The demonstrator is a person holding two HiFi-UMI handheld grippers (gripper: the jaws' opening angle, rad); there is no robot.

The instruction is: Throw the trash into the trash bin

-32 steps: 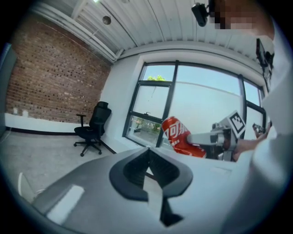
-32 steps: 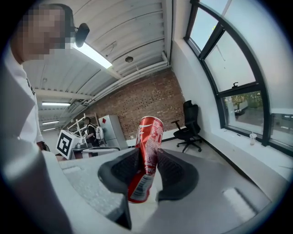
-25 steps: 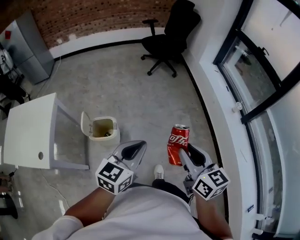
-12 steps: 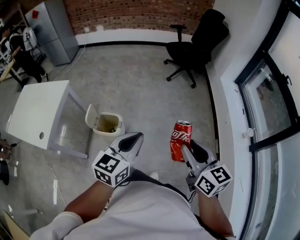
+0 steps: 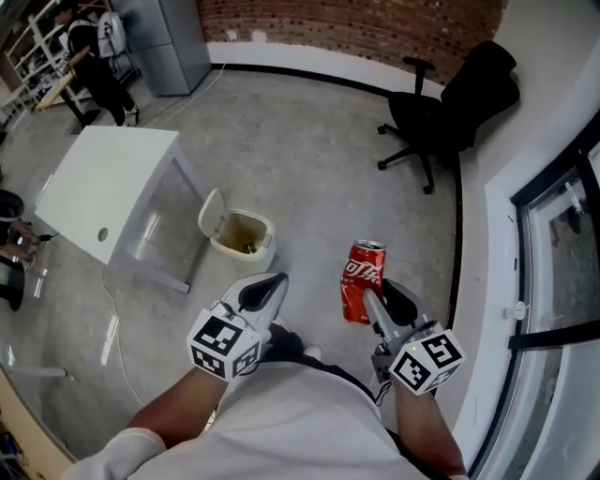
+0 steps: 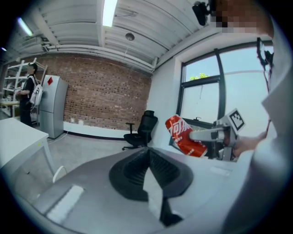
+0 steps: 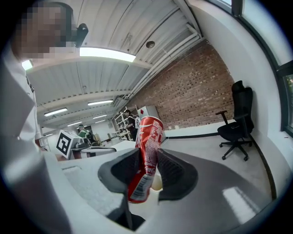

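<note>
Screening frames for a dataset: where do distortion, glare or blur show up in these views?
Head view: sharp, wide-angle bending of the grey concrete floor edges. Left gripper view: fisheye vignette, ceiling strip light blown out. Right gripper view: same vignette, glaring ceiling lamp, red soda can slightly soft.

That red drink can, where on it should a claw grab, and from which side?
Across its side wall, from the side, as the right claw does now. The red can is a smooth round tube held near upright, so the jaws can squeeze opposite sides; its ends offer only thin rims.
</note>
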